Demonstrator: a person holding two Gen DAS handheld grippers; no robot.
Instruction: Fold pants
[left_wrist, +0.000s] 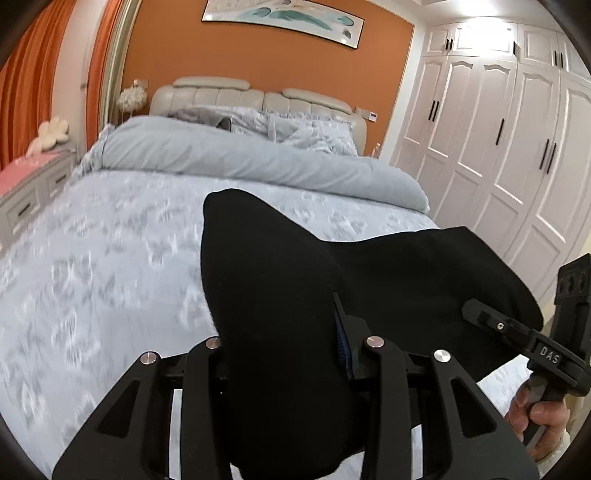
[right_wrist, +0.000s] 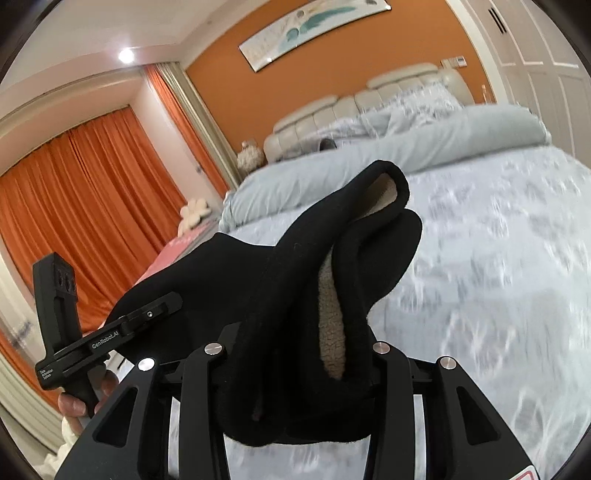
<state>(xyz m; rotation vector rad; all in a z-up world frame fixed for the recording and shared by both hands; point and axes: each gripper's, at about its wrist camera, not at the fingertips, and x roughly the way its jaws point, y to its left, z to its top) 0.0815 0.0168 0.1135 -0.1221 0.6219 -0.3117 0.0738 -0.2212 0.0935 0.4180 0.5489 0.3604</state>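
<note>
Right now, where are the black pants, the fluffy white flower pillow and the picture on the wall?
black pants (right_wrist: 295, 266), right wrist view, bunched outer fabric.
flower pillow (left_wrist: 51, 134), left wrist view, its middle.
wall picture (left_wrist: 284, 16), left wrist view, teal painted part.

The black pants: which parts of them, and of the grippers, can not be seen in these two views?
- Black pants: legs and full length, both views; cut off at the bottom edge.
- Left gripper pads, left wrist view: buried in fabric.
- Right gripper pads, right wrist view: wrapped by cloth.
- Bed: print blurred.

Black tool (left_wrist: 291, 332), silver screws, "DAS" marking
</note>
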